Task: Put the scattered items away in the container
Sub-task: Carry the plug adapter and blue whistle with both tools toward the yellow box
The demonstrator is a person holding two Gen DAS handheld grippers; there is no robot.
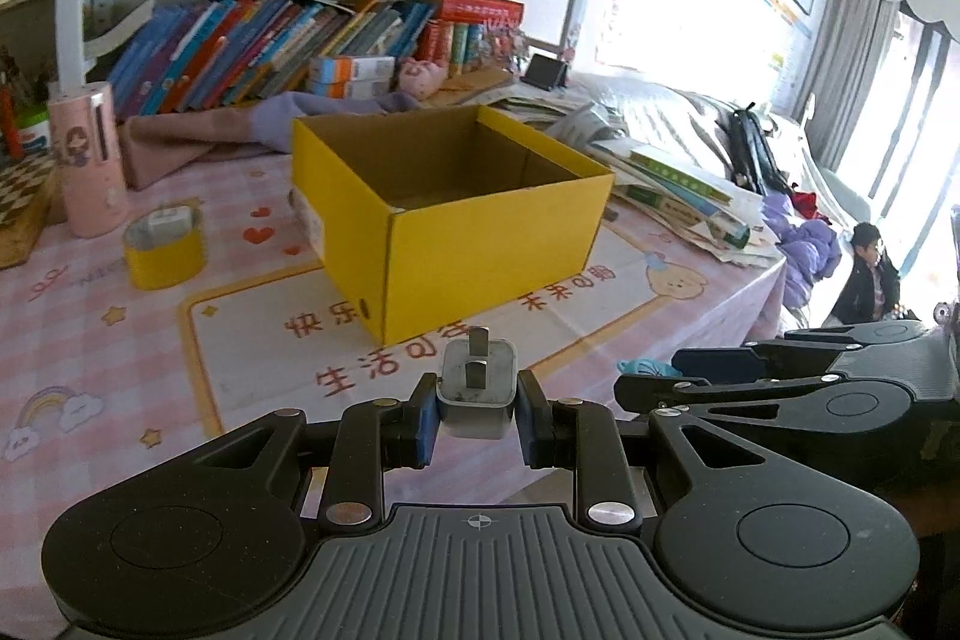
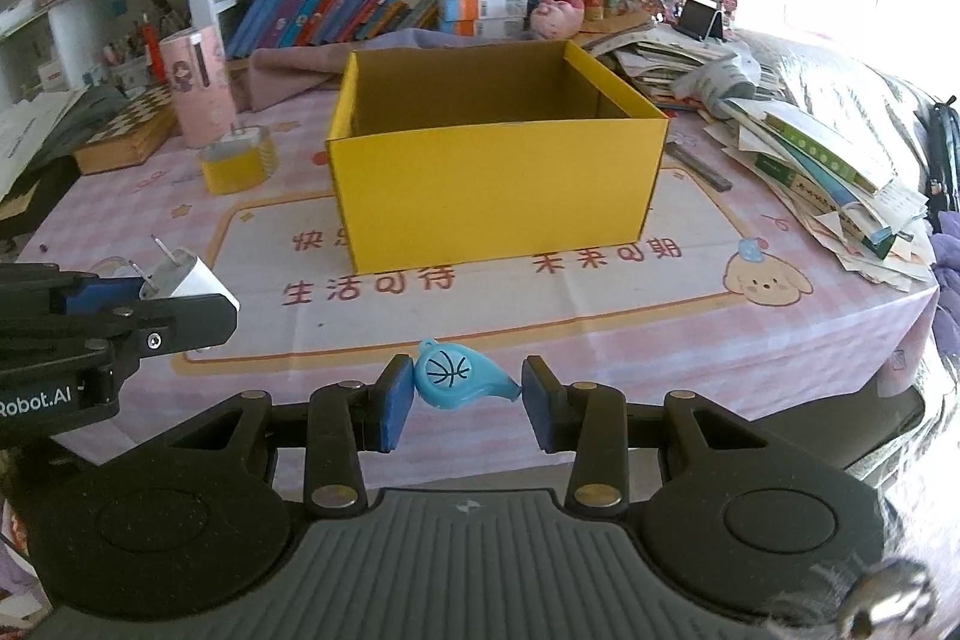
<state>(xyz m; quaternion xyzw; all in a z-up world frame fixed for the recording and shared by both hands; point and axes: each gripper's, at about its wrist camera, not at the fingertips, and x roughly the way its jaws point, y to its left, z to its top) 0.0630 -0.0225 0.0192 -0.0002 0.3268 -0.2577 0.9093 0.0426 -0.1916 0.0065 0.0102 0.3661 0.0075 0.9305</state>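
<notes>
An open yellow cardboard box (image 1: 456, 214) (image 2: 498, 184) stands mid-table on the pink checked cloth; the part of its brown inside that shows holds nothing. My left gripper (image 1: 477, 400) (image 2: 174, 295) is shut on a white charger plug (image 1: 477, 382) (image 2: 186, 277), prongs pointing toward the box. It hovers in front of the box's near corner. My right gripper (image 2: 467, 382) (image 1: 651, 375) is shut on a light blue whistle (image 2: 450, 376) with a basketball print, pinched end to end. It hangs over the table's near side, to the right of the left gripper.
A yellow tape roll (image 1: 163, 250) (image 2: 237, 163) with a white plug inside sits left of the box, beside a pink cylinder (image 1: 90, 160). A chessboard (image 2: 126, 130) lies far left. Stacked books and papers (image 2: 840, 172) crowd the right edge. Bookshelves stand behind. A person (image 1: 870, 274) sits beyond the table.
</notes>
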